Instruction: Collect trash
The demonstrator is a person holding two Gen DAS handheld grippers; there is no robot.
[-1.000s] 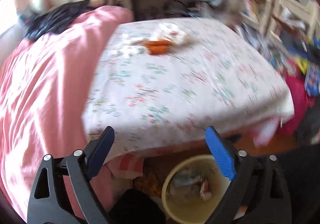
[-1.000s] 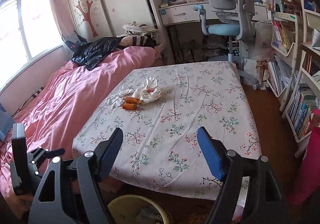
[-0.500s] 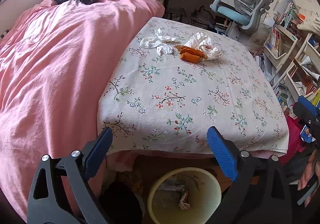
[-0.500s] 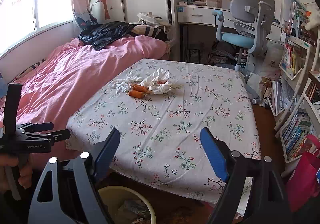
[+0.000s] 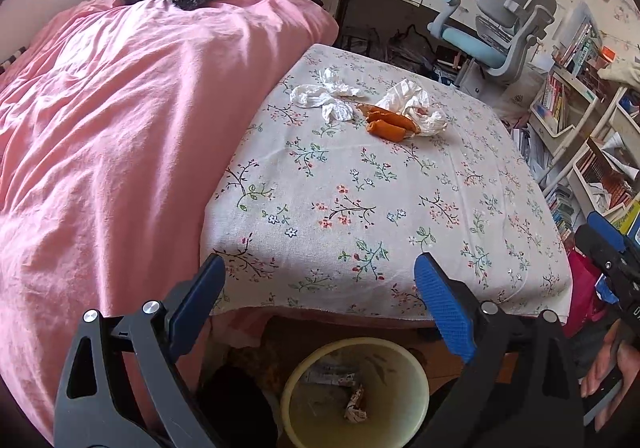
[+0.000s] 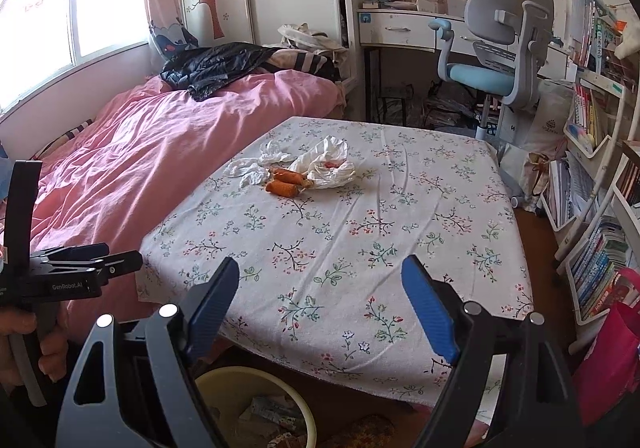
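Left hand-held gripper: your jaws stand apart, nothing between them.
Right hand-held gripper: your jaws have just been opening and stand wide, nothing between them.
Trash: tissues, wrapper and orange pieces lie together far ahead of both grippers on the desk.
Bin: right below your left gripper, at the desk's near edge, scraps inside.
Bed: left of both grippers.

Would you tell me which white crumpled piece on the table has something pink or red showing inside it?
The larger crumpled bag, right of the orange pieces; the smaller tissues are plain white.
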